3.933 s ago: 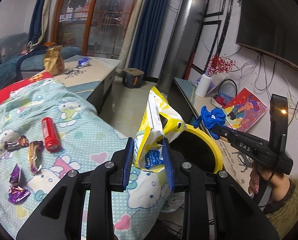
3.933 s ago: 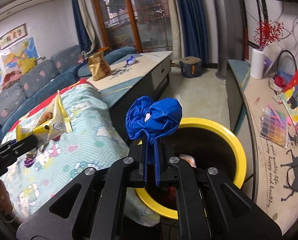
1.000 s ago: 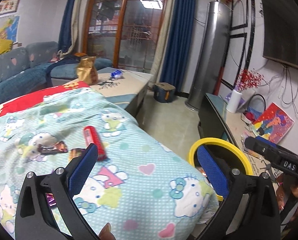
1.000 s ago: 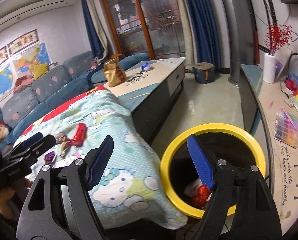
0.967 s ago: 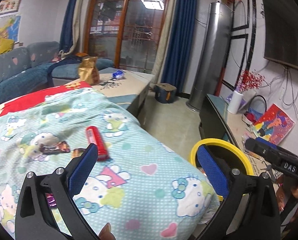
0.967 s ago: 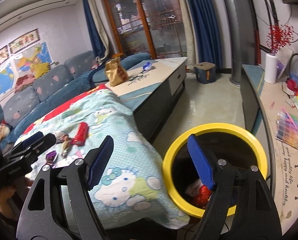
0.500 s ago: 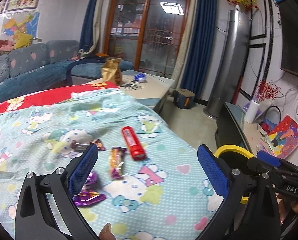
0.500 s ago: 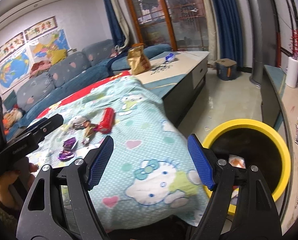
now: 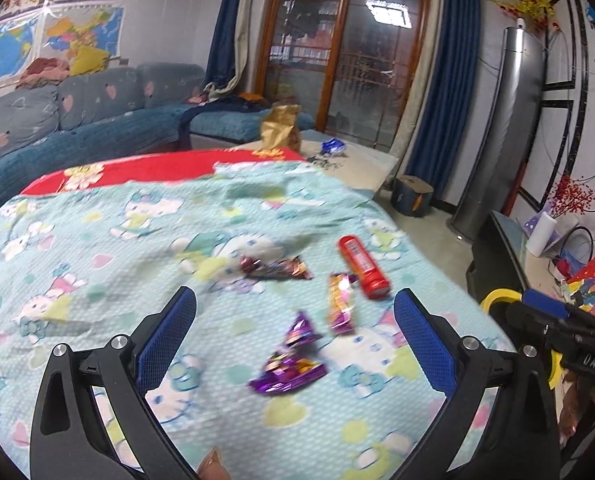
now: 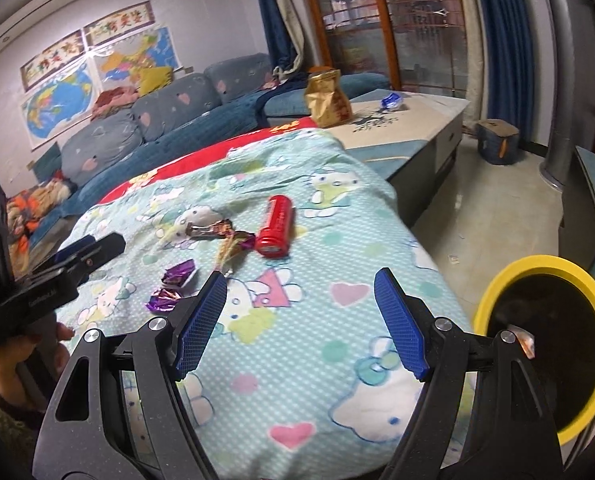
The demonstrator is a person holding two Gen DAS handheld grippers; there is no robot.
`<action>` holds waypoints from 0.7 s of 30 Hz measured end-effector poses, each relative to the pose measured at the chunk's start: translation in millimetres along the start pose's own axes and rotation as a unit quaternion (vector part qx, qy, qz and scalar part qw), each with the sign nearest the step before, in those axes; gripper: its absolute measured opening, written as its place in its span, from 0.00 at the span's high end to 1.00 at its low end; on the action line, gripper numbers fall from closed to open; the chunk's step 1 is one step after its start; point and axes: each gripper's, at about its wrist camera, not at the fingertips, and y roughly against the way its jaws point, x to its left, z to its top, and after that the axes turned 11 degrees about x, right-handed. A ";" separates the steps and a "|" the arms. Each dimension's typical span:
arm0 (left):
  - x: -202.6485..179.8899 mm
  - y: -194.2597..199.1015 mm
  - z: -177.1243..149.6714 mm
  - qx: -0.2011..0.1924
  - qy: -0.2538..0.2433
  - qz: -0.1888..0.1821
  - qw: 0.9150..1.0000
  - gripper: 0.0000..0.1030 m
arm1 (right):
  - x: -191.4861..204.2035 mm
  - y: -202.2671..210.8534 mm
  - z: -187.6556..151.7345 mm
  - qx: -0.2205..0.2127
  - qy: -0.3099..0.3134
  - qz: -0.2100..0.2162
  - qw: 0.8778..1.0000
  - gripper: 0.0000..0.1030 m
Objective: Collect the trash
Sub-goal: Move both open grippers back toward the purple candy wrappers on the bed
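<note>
Both tools are held spread wide with nothing between the blue pads: the left gripper (image 9: pixel 295 346) and the right gripper (image 10: pixel 301 322) are each empty and carried above a quilt (image 9: pixel 97 240). In the left wrist view, two purple wrappers (image 9: pixel 293 360) are framed almost directly ahead of the left gripper, between its fingers and just beyond the tips. An orange wrapper (image 9: pixel 341 304) is seen a little farther on, its long axis running roughly away from the tool. A red tube (image 9: pixel 363 266) lies beyond it to the right, tilted diagonally, and a dark wrapper (image 9: pixel 277 268) is found to its left, lying crosswise. From the right wrist view, the same litter is placed ahead and to the left of the right gripper, the red tube (image 10: pixel 275 226) nearest its line, while the purple wrappers (image 10: pixel 173 286) are set closer to the left gripper (image 10: pixel 85 258). The purple pieces are therefore judged the left hand's natural pick, the tube the right's. A yellow-rimmed bin (image 10: pixel 497 284) stands on the floor beside the quilt, at the right gripper's right, with some trash already inside.
</note>
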 end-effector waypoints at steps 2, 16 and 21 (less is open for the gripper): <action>11.1 -2.3 -3.0 0.009 0.003 0.006 1.000 0.06 | 5.8 -7.8 2.3 0.007 0.007 0.006 1.000 0.34; 48.7 -25.3 -34.7 0.080 0.032 -0.046 0.995 0.25 | 50.0 -79.6 28.0 0.078 0.053 0.056 0.994 0.53; 45.7 -37.9 -41.6 0.103 0.037 -0.080 0.991 0.34 | 66.9 -105.9 34.6 0.108 0.073 0.066 0.989 0.64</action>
